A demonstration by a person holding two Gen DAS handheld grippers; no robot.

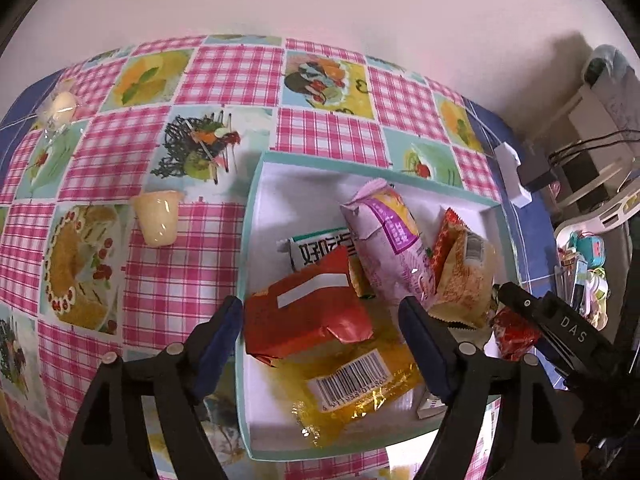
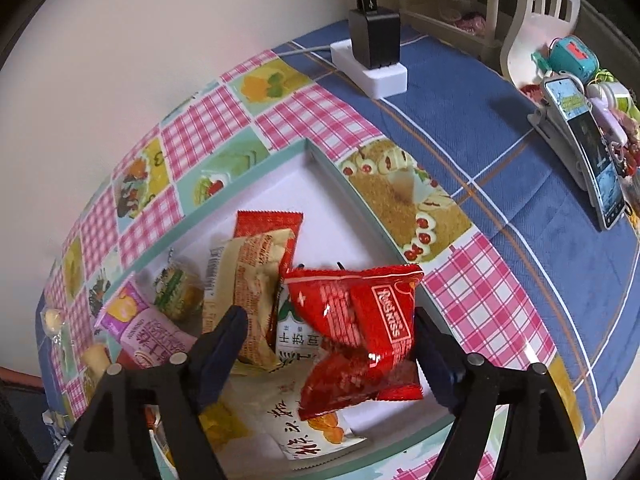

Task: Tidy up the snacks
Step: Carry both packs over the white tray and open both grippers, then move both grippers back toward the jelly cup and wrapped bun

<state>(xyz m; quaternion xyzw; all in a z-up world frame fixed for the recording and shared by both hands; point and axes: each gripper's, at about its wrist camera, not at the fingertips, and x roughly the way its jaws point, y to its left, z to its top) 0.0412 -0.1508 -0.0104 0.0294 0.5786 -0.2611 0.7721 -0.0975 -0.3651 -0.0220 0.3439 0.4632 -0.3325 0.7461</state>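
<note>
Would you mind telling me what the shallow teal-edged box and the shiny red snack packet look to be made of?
Shallow teal-edged box: probably matte cardboard, judging by thin straight walls and plain white inside. Shiny red snack packet: seemingly glossy plastic or foil film, given crinkles, bright glints and serrated ends.

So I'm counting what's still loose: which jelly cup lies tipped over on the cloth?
The pale yellow jelly cup just left of the box, lying on its side; the other sits far back left.

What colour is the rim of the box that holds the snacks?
Light teal rim on the box, white inside; the left wrist view shows it best.
</note>
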